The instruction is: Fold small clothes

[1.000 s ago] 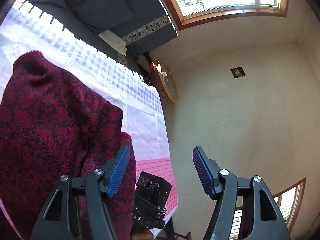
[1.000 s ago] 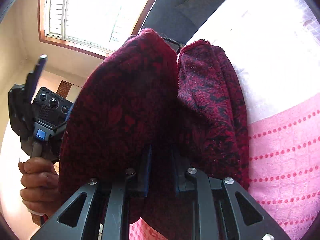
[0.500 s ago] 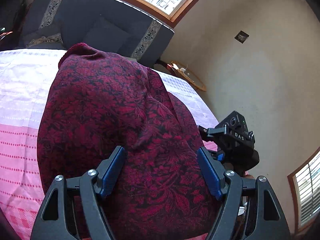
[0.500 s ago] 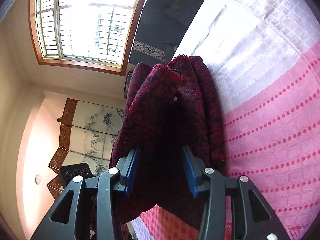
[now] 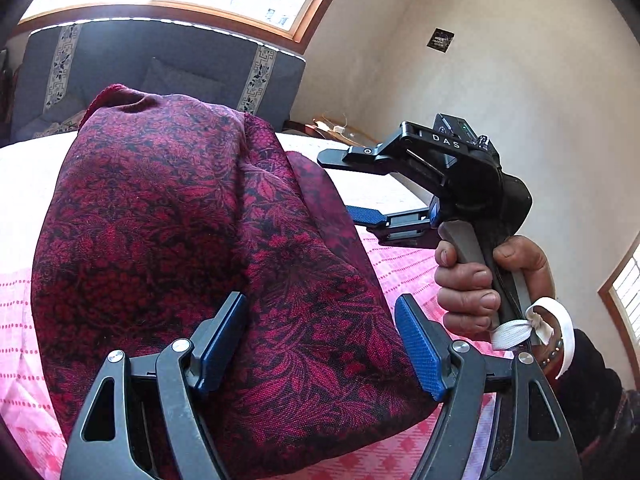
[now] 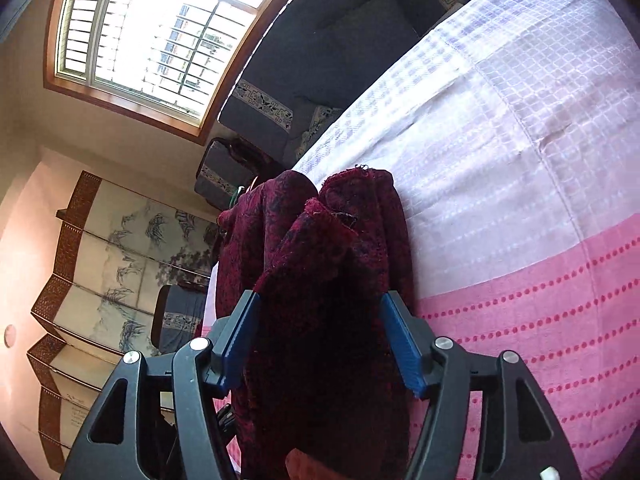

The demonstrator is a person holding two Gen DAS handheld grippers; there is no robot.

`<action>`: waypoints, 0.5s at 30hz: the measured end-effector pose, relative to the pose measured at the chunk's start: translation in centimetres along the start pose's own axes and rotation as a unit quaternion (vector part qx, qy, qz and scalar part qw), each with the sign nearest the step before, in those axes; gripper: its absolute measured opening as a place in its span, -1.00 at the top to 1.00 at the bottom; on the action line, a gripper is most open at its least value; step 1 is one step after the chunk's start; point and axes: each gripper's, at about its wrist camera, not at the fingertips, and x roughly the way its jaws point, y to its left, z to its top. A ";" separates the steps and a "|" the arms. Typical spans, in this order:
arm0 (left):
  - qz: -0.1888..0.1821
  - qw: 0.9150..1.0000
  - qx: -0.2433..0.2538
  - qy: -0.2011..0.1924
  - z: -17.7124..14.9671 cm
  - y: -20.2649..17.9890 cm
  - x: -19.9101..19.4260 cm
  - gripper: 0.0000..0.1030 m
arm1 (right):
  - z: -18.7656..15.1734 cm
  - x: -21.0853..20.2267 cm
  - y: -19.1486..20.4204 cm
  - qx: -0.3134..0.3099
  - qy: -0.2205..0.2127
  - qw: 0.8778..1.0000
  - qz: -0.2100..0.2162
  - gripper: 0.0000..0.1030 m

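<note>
A dark red patterned garment lies folded in a heap on the pink and white bedspread. My left gripper is open, its blue pads on either side of the garment's near edge. My right gripper is open too, with the garment bunched between its wide-spread fingers. In the left wrist view the right gripper shows from the side at the garment's right edge, held by a hand.
A dark blue sofa stands behind the bed under a window. A folding screen stands against the wall. A small round table stands beside the bed.
My right gripper has opened from shut on the garment to wide open. My left gripper has swung over the garment and now straddles its near edge.
</note>
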 end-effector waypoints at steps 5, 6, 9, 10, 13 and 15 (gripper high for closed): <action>-0.010 1.000 -0.011 -0.014 -0.1 0.6 -1.3 -0.46 | -1.7 -2.5 -0.2 -0.010 -0.046 0.999 -0.019 -0.21; -0.011 1.000 -0.014 -0.018 -0.4 0.7 -1.7 -0.46 | -1.8 -2.5 0.6 -0.026 -0.042 0.999 -0.012 -0.21; -0.012 0.999 -0.022 -0.028 -1.2 1.0 -2.9 -0.46 | -2.3 -1.6 2.7 -0.065 -0.025 0.997 -0.027 -0.20; -0.009 0.999 -0.024 -0.033 -1.5 1.1 -3.3 -0.46 | -2.3 -1.0 2.8 -0.066 -0.017 0.997 -0.033 -0.21; 0.000 0.999 -0.028 -0.047 -2.6 2.0 -4.8 -0.46 | -2.5 1.3 3.3 -0.078 0.008 0.996 -0.045 -0.20; 0.000 0.998 -0.039 -0.053 -3.3 2.9 -5.6 -0.46 | -2.8 3.0 4.0 -0.090 0.022 0.994 -0.054 0.03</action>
